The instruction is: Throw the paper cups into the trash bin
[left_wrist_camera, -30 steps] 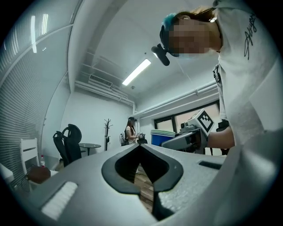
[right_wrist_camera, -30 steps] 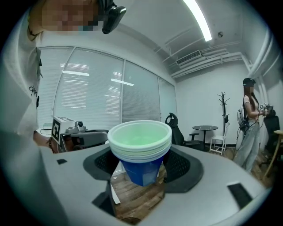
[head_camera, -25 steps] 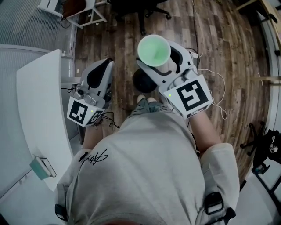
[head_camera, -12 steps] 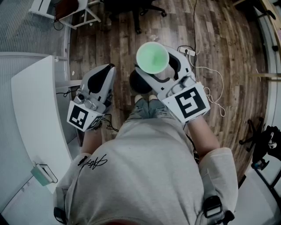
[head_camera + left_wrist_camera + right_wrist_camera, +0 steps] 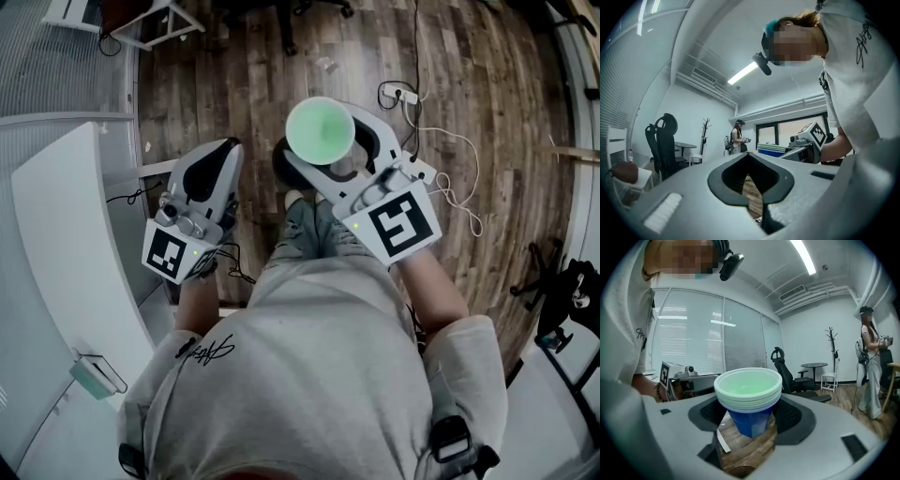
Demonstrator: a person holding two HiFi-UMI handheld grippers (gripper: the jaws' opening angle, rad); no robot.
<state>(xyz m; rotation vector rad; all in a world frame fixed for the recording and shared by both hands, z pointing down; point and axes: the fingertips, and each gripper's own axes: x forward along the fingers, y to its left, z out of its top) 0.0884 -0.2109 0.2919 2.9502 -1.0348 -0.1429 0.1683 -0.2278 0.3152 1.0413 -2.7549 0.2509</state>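
Observation:
A stack of blue paper cups (image 5: 749, 394) with pale green insides stands upright between the jaws of my right gripper (image 5: 750, 420), which is shut on the stack. From the head view the cups' green mouth (image 5: 321, 129) is held over the wooden floor ahead of the person's feet, in the right gripper (image 5: 328, 155). A dark round object (image 5: 284, 167) lies on the floor just under the cups, mostly hidden; I cannot tell if it is the bin. My left gripper (image 5: 212, 161) is held beside it at the left, its jaws (image 5: 752, 187) shut and empty.
A white table (image 5: 56, 244) runs along the left, with a small teal item (image 5: 89, 375) on it. A power strip with cables (image 5: 401, 94) lies on the floor at the right. An office chair base (image 5: 289, 23) stands ahead. Another person (image 5: 872, 366) stands across the room.
The floor has slid down the head view, so the person has moved forward. The cups stay held in the right gripper, now slightly further left. The left gripper has kept its pose.

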